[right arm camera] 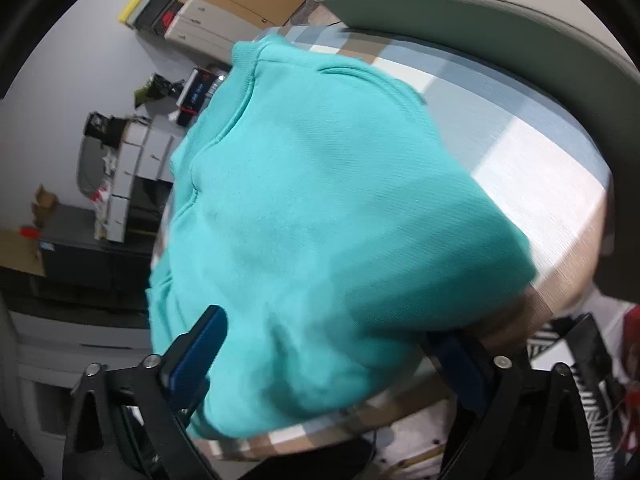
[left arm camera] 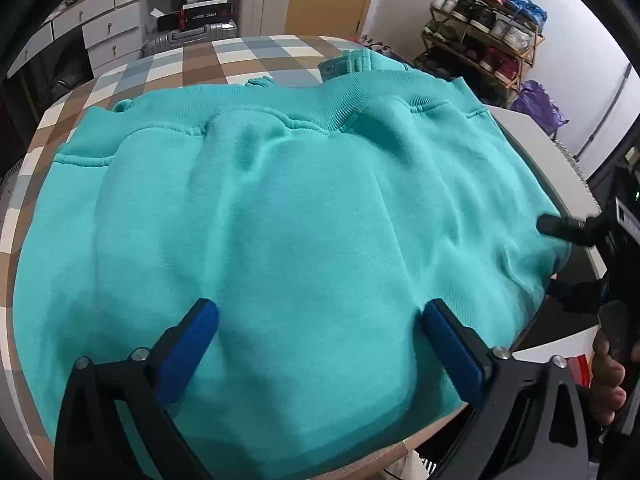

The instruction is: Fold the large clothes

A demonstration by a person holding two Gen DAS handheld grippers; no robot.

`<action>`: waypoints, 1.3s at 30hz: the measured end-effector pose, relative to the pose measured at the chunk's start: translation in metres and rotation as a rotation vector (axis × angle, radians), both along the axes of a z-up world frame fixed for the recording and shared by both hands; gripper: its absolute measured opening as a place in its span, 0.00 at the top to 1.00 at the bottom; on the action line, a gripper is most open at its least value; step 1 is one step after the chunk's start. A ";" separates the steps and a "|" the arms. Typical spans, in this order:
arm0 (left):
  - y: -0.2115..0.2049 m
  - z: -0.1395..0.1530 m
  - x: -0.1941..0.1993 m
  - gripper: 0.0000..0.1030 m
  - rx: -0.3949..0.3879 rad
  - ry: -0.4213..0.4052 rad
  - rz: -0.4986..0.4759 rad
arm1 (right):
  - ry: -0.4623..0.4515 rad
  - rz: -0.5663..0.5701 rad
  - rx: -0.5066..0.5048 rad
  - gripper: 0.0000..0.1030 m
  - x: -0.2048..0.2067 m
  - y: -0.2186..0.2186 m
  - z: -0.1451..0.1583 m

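My right gripper (right arm camera: 320, 344) and left gripper (left arm camera: 320, 340) are both hanging spread wide, gripping nothing, over the folded teal fleece sweatshirt (left arm camera: 280, 220) lying on the checkered tabletop (left arm camera: 200, 60), so I should be squaring its edges evenly.

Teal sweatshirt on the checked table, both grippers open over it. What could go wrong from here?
1. The sweatshirt overhangs the near edge of the table; a tug might slide it off.
2. Bunched ridges near the ribbed hem could get folded in.
3. The right gripper straddles the edge and may pinch only one layer.
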State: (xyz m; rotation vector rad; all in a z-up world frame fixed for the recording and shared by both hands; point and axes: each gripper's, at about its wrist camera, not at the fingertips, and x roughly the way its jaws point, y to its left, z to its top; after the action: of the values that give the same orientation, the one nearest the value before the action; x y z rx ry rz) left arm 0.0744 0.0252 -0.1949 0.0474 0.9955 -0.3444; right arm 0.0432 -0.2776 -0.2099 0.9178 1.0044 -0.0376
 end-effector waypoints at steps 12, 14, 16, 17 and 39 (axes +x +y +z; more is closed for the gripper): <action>-0.007 -0.002 -0.001 0.01 0.038 -0.009 0.016 | -0.259 -0.040 -0.115 0.06 -0.004 0.020 0.040; -0.008 -0.002 -0.002 0.01 0.040 -0.007 0.015 | -0.396 0.009 -0.135 0.05 -0.013 0.026 0.060; -0.008 -0.002 -0.002 0.01 0.044 -0.007 0.014 | -0.343 0.059 -0.231 0.04 -0.011 0.040 0.053; -0.009 -0.002 -0.002 0.01 0.049 -0.008 0.013 | -0.276 0.074 -0.241 0.04 -0.008 0.041 0.042; -0.009 -0.001 -0.004 0.01 0.050 -0.006 -0.001 | -0.116 0.005 -0.112 0.39 0.011 0.024 0.003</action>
State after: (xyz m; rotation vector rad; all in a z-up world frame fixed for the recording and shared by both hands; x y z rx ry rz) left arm 0.0707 0.0165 -0.1959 0.0936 0.9982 -0.3201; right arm 0.0544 -0.2538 -0.2072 0.8058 0.8877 -0.0362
